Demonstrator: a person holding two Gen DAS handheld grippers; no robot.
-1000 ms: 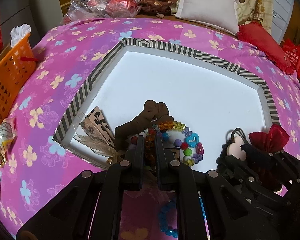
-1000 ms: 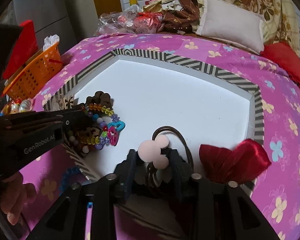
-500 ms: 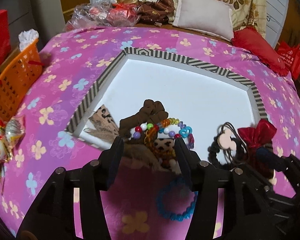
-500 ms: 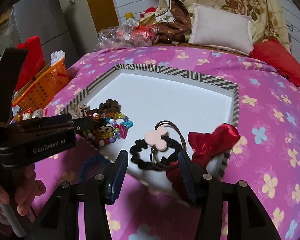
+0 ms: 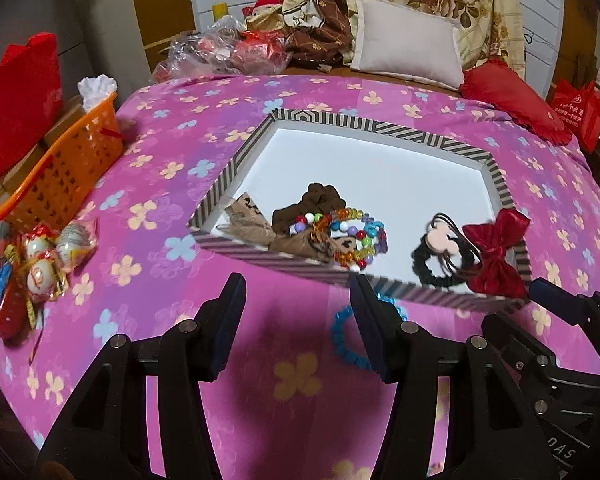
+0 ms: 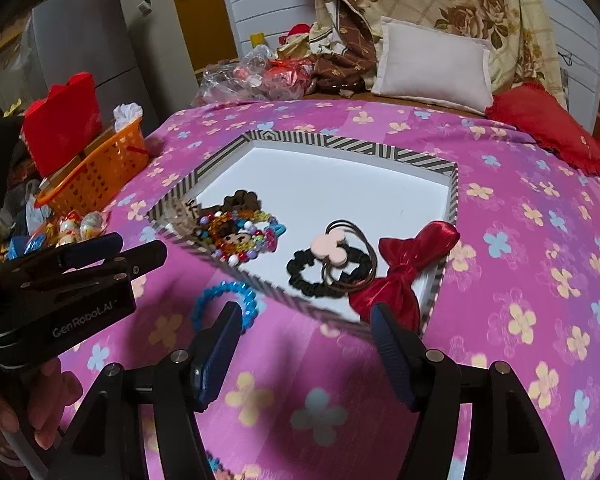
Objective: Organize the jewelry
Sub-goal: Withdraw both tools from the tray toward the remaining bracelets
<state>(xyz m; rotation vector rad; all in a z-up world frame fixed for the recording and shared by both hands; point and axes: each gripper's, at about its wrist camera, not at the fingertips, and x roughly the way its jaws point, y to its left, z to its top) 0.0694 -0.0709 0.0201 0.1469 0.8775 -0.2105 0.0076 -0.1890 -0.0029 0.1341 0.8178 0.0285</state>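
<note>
A striped-rim tray [image 5: 380, 130] [image 6: 340, 146] with a white floor lies on the pink flowered cloth. Along its near edge lie a brown scrunchie [image 5: 300, 210], a multicoloured bead bracelet [image 5: 356, 236] [image 6: 244, 236], a black scrunchie with a pink mouse charm [image 5: 440, 246] [image 6: 330, 264] and a red bow [image 5: 496, 252] [image 6: 404, 270]. A blue bracelet [image 5: 342, 336] [image 6: 220, 302] lies on the cloth outside the tray's near edge. My left gripper [image 5: 298, 292] is open and empty, short of the tray. My right gripper [image 6: 306, 312] is open and empty above the cloth.
An orange basket [image 5: 56, 168] and wrapped sweets [image 5: 44, 256] sit at the left. A white pillow [image 5: 408, 48], a red cushion [image 5: 508, 100] and a plastic bag of items [image 5: 220, 52] lie behind the tray. The left gripper shows in the right wrist view [image 6: 92, 256].
Both grippers have opened, let go of the bead bracelet and the mouse scrunchie in the tray, and drawn back toward me and upward.
</note>
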